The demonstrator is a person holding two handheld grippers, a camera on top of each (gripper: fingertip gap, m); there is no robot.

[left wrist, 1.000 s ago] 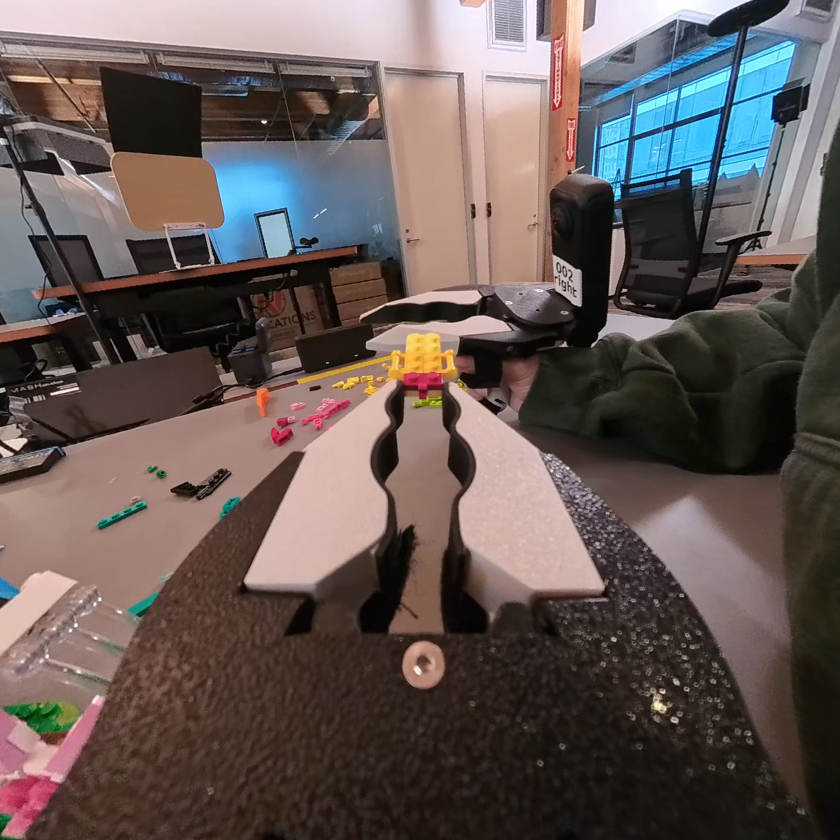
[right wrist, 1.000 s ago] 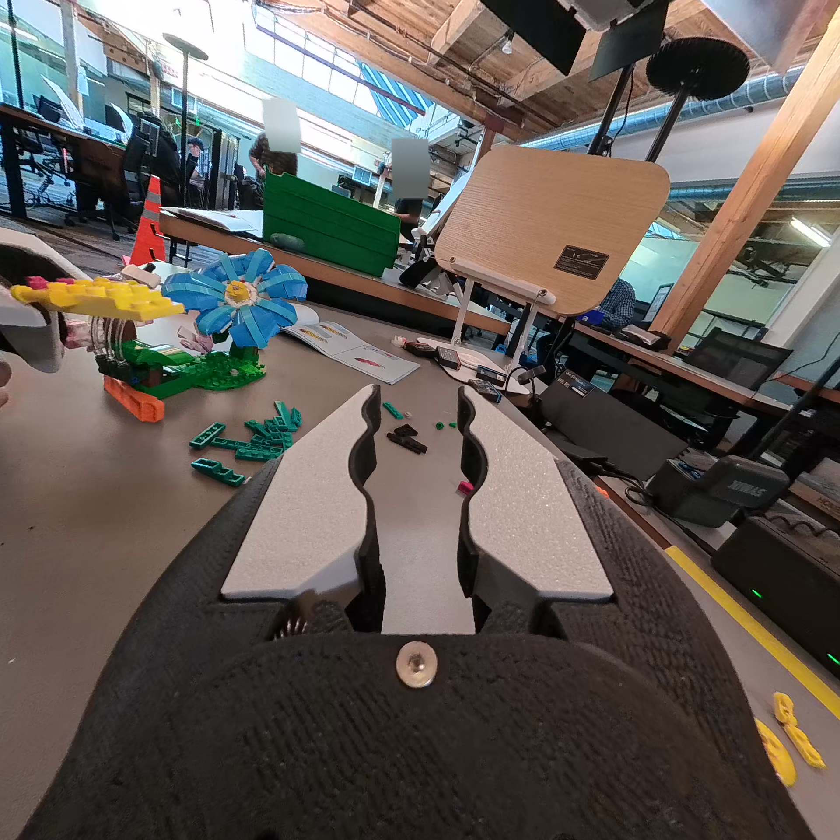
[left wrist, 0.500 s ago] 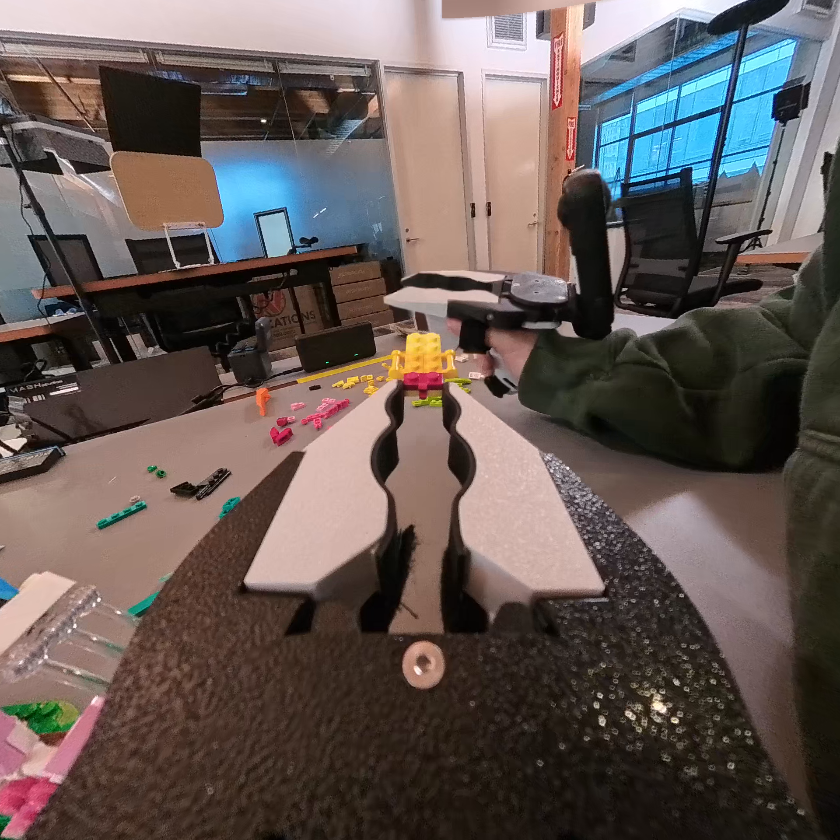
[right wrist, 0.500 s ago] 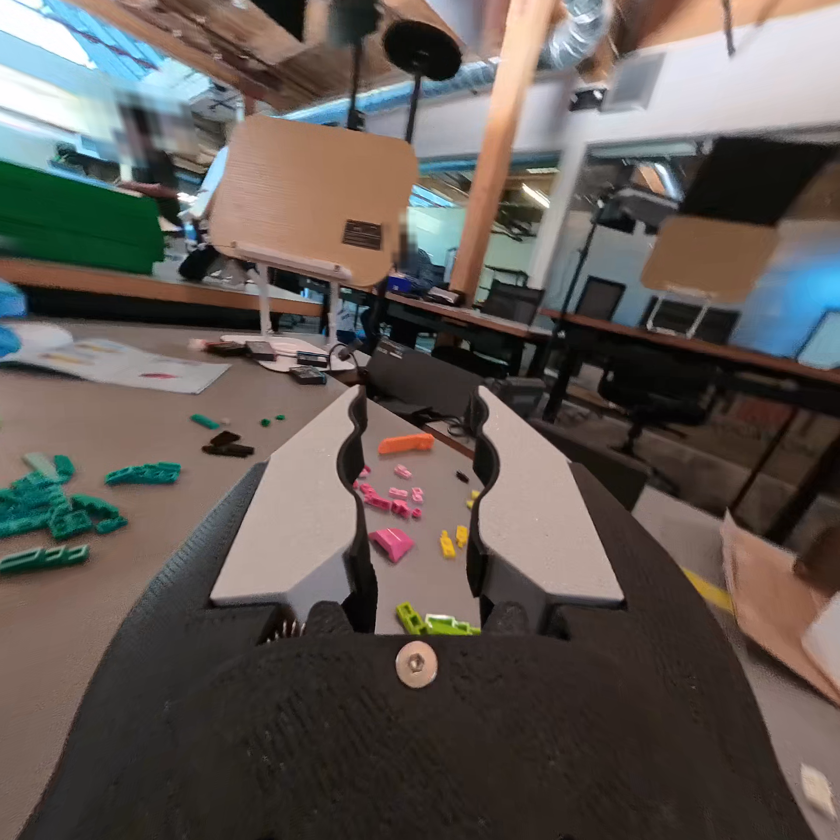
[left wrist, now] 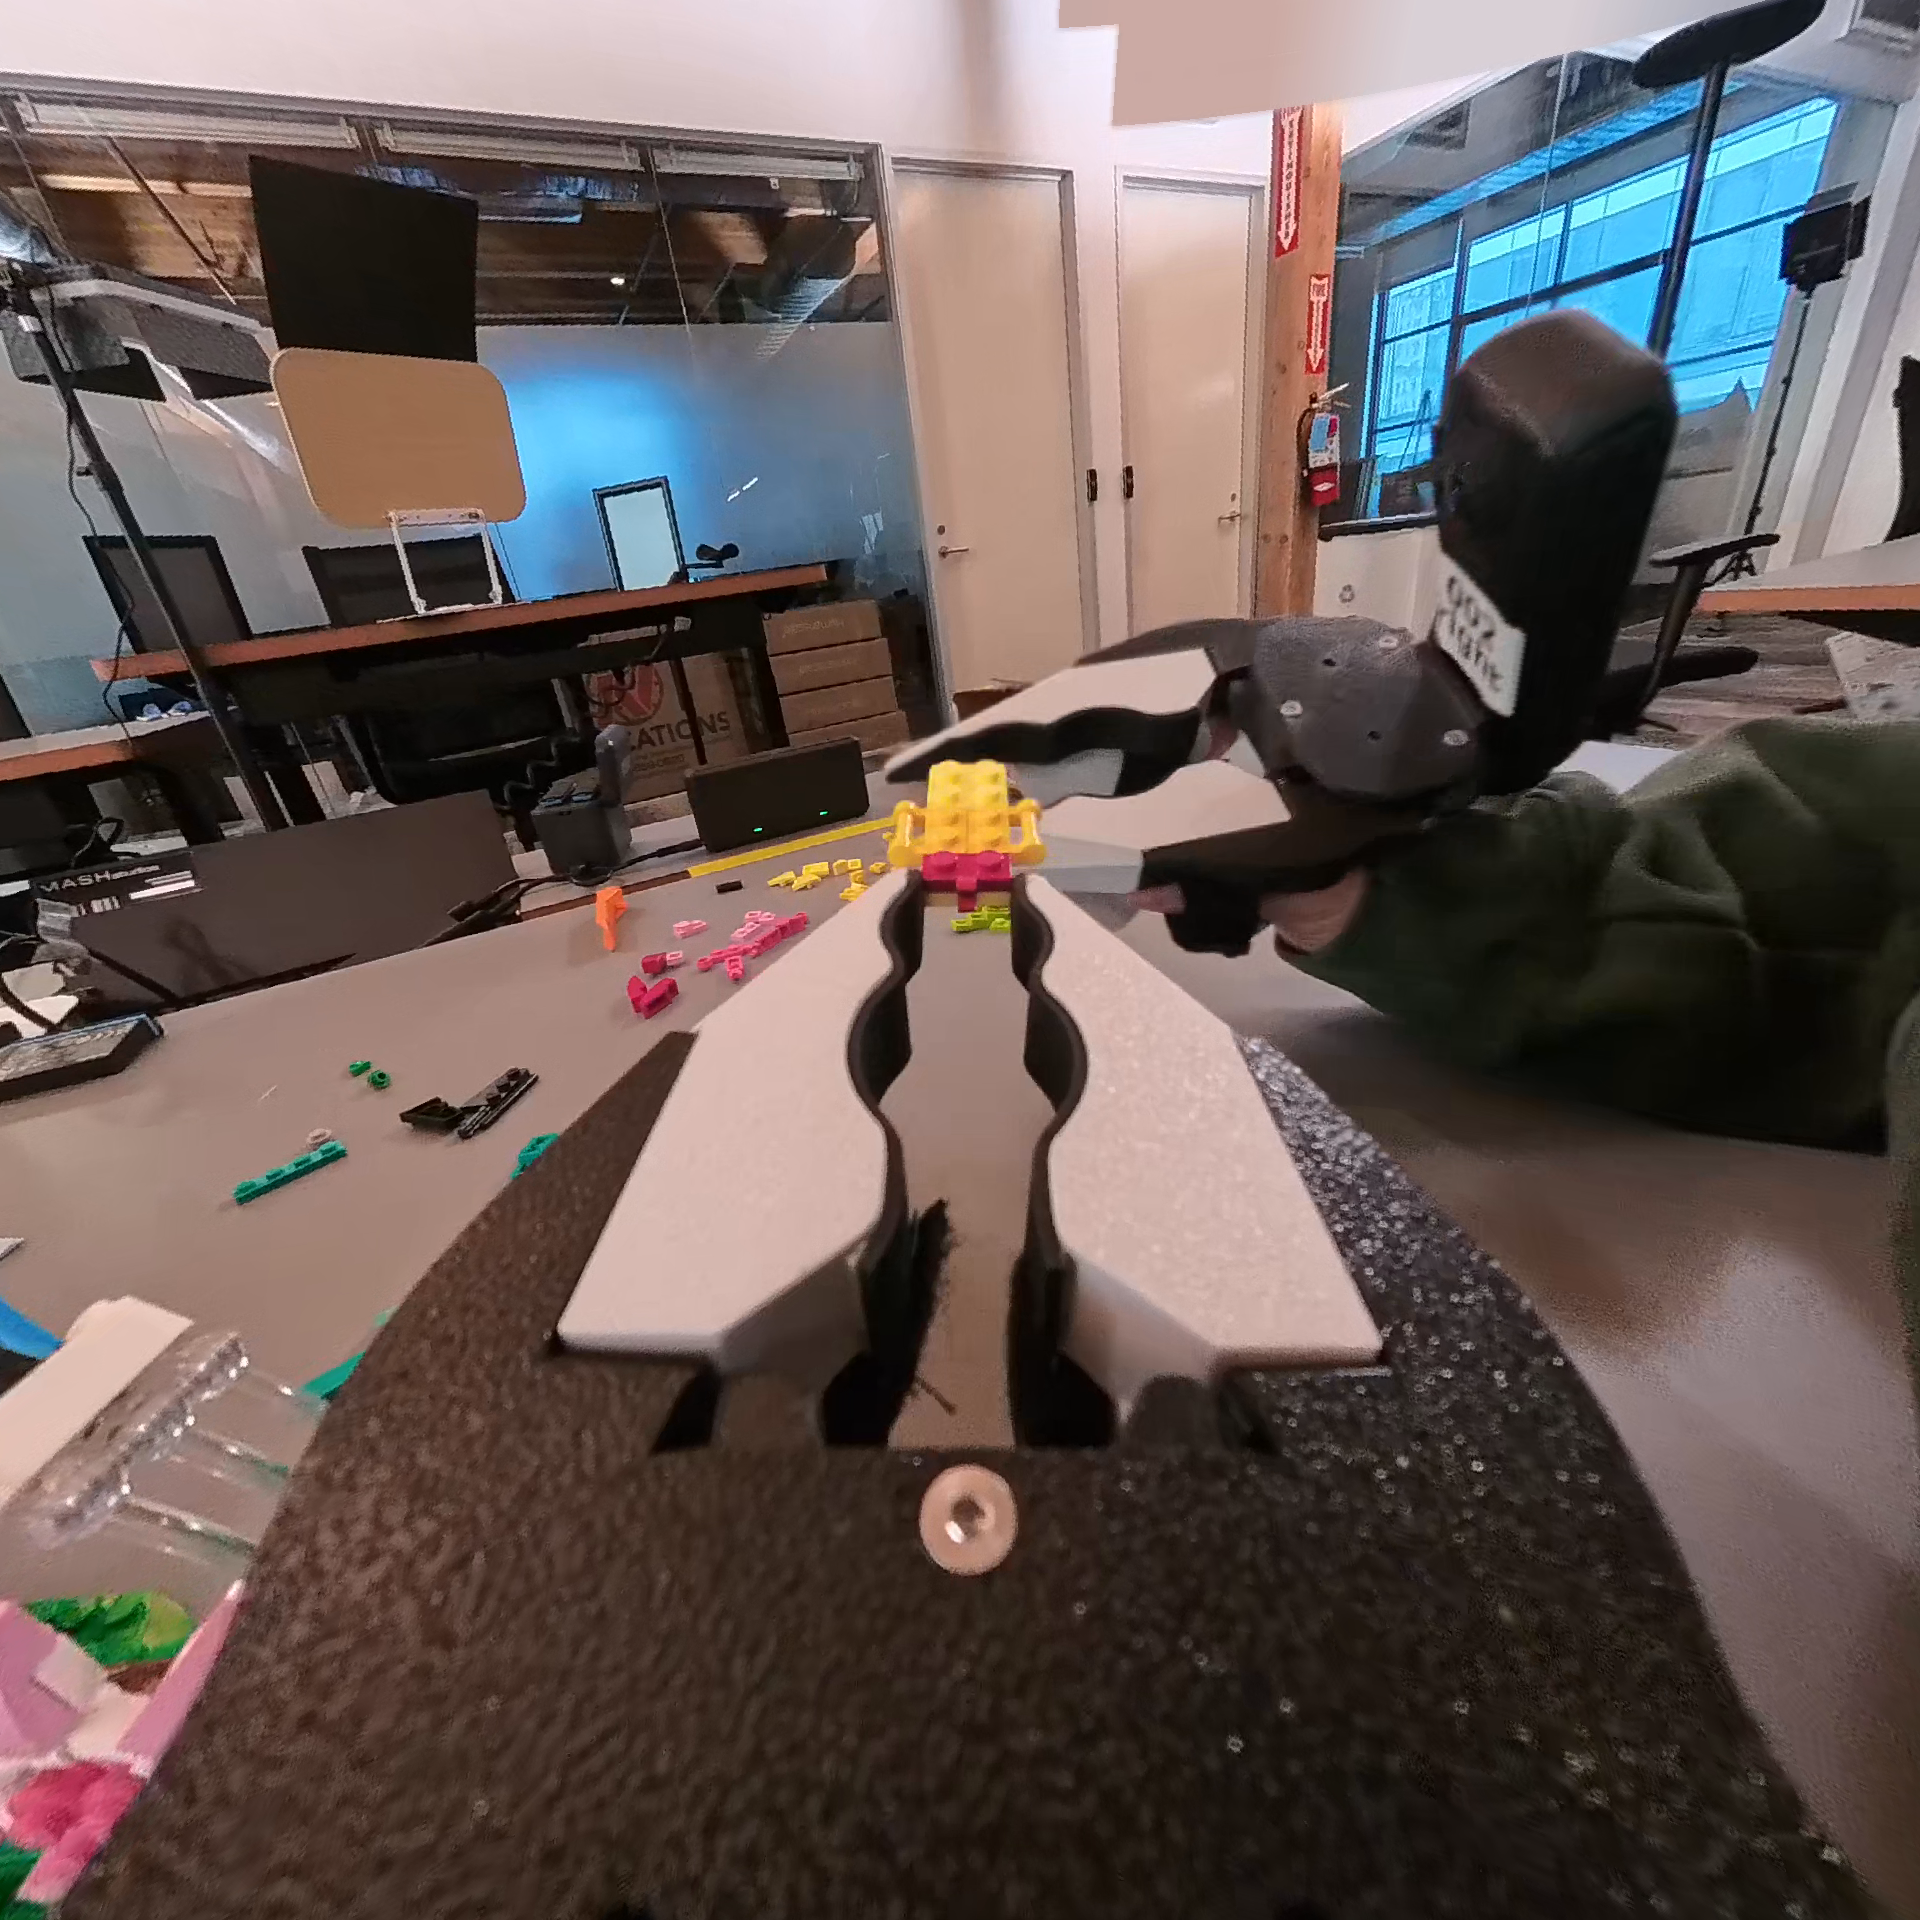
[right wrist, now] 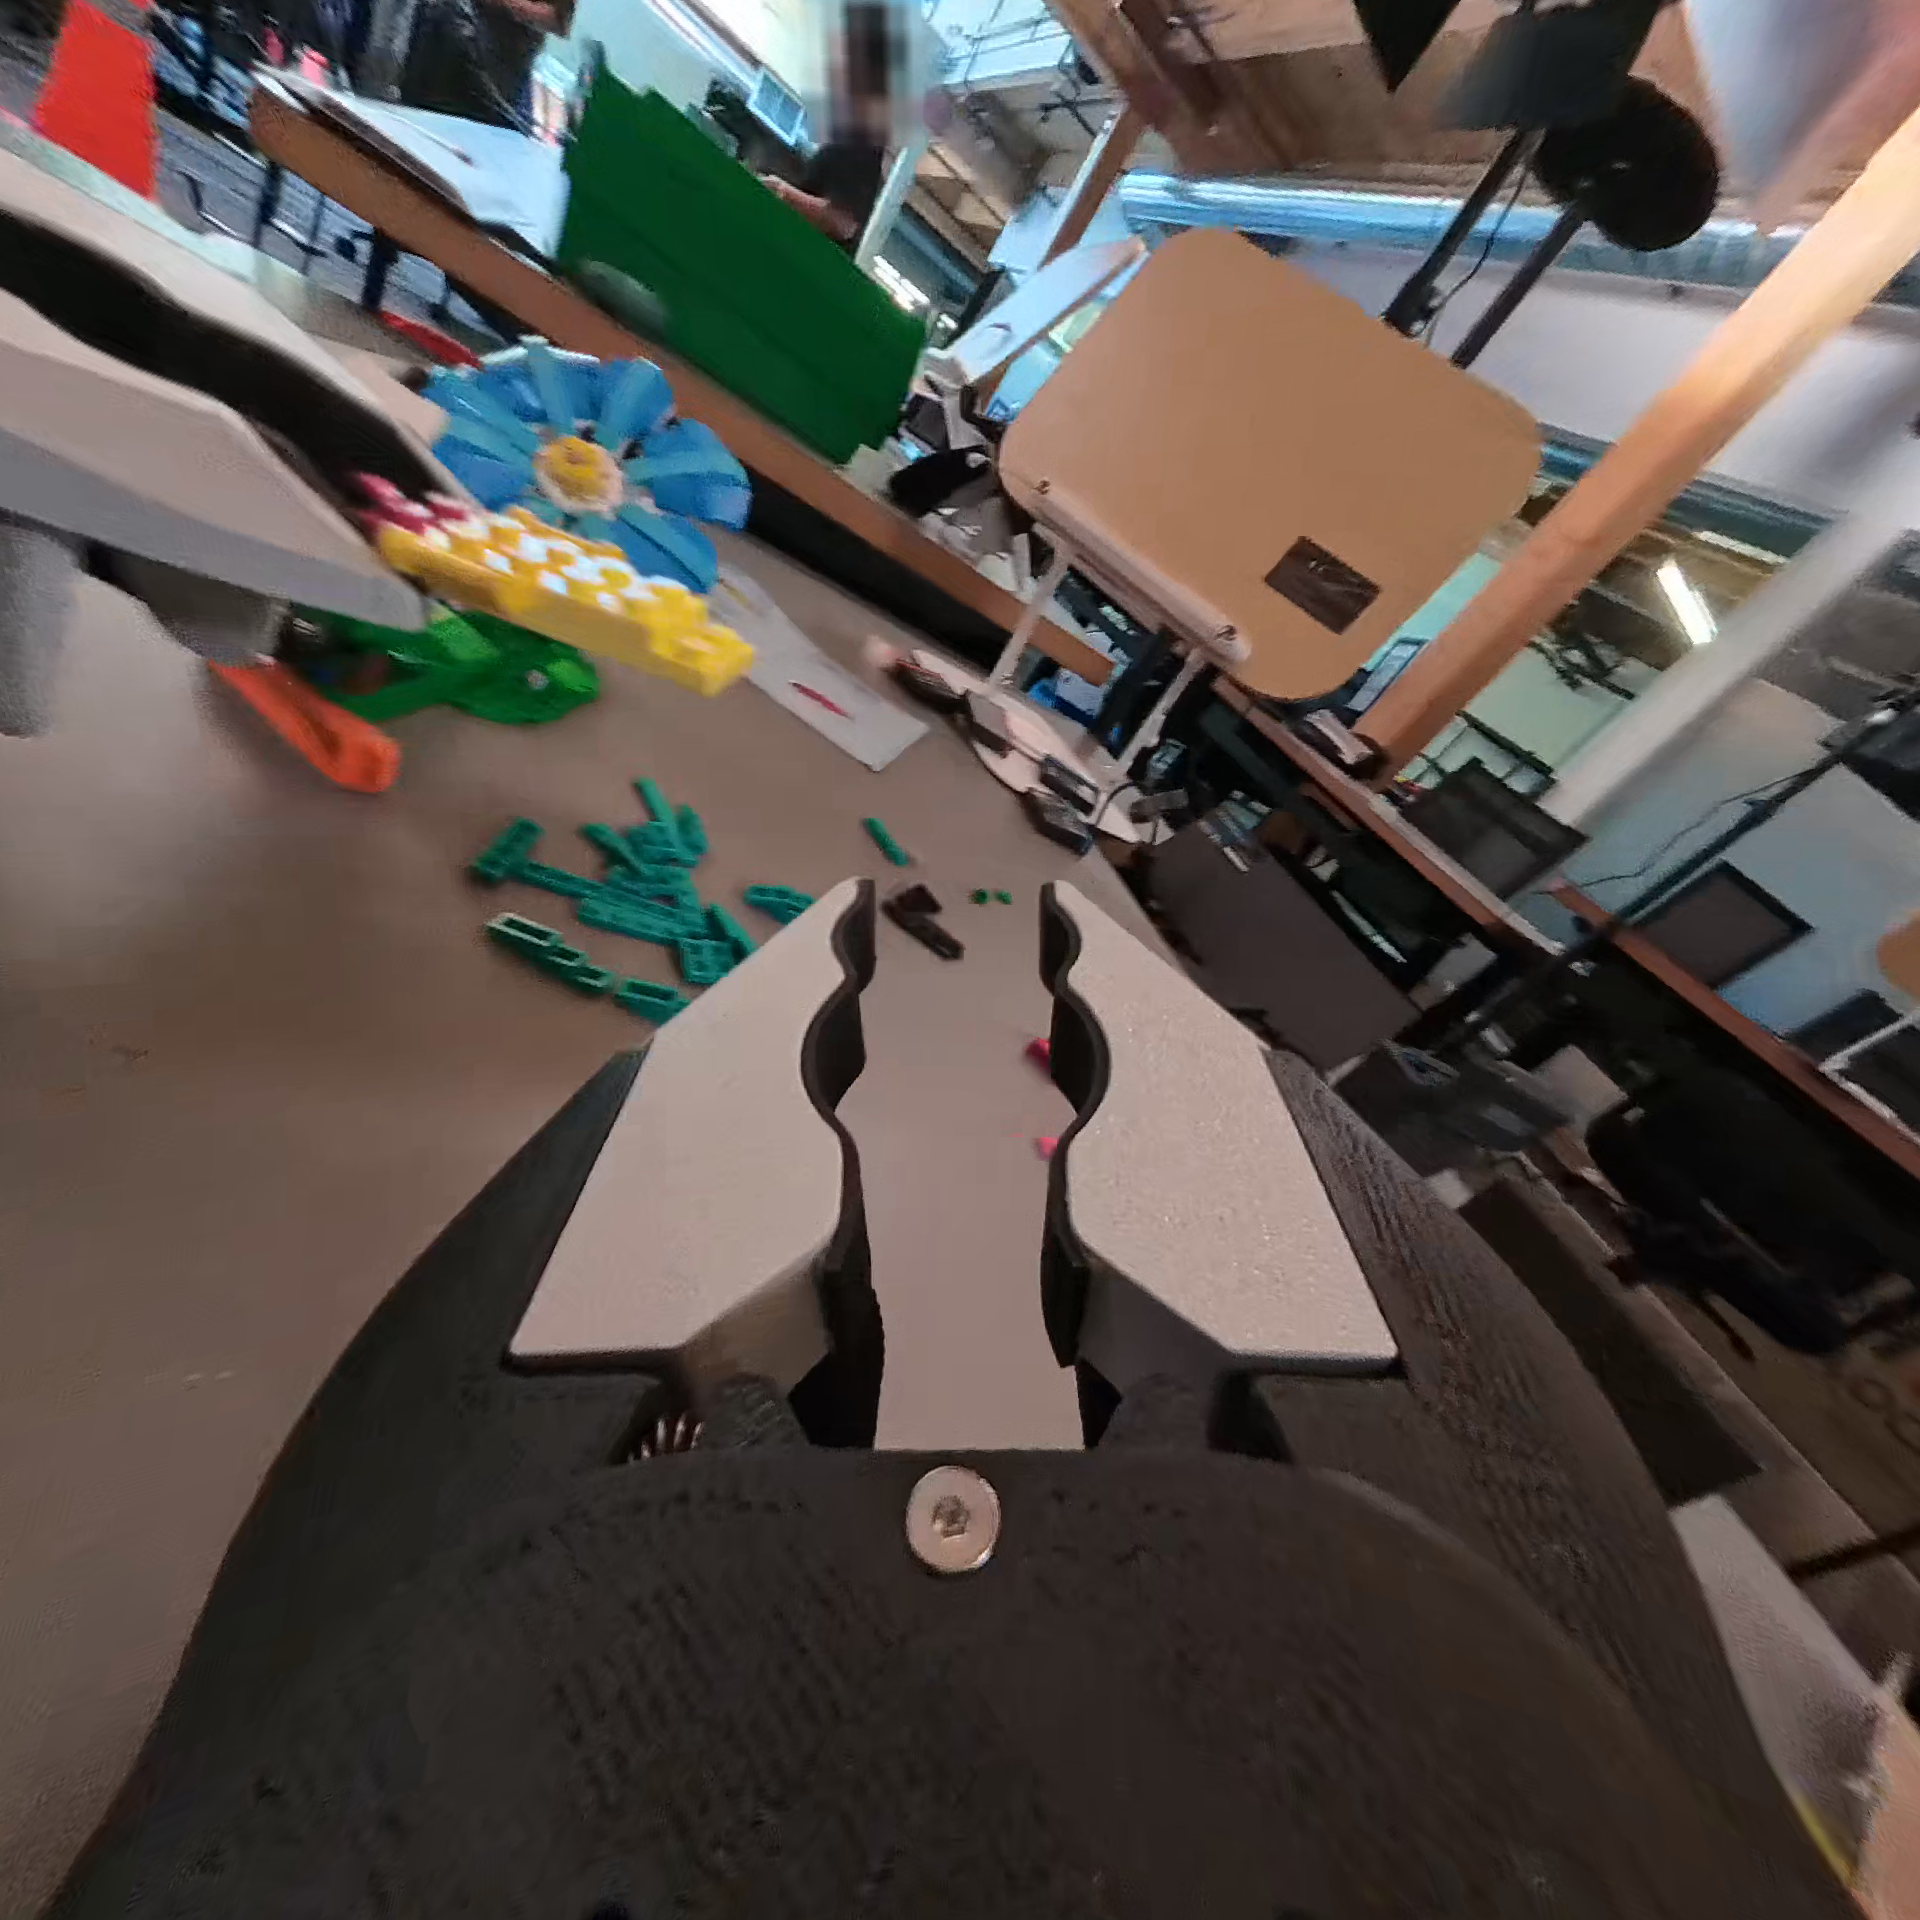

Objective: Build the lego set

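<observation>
My left gripper is shut on a small assembly of a yellow plate over magenta bricks, held above the grey table. In the right wrist view the left gripper comes in from the upper left with the yellow plate sticking out of its tips. My right gripper is open and empty, tilted. In the left wrist view its upper finger reaches in from the right, just behind the assembly. Whether it touches the assembly I cannot tell.
Loose pink, yellow, teal and black pieces lie on the table. A blue flower model on a green base, an orange piece and a booklet sit beyond. A green sleeve fills the right. The left gripper's tips are roughly 9 cm from the right gripper's.
My right gripper swung away over the pink and yellow pieces, then came back beside the assembly, open and empty throughout. My left gripper has held the assembly still.
</observation>
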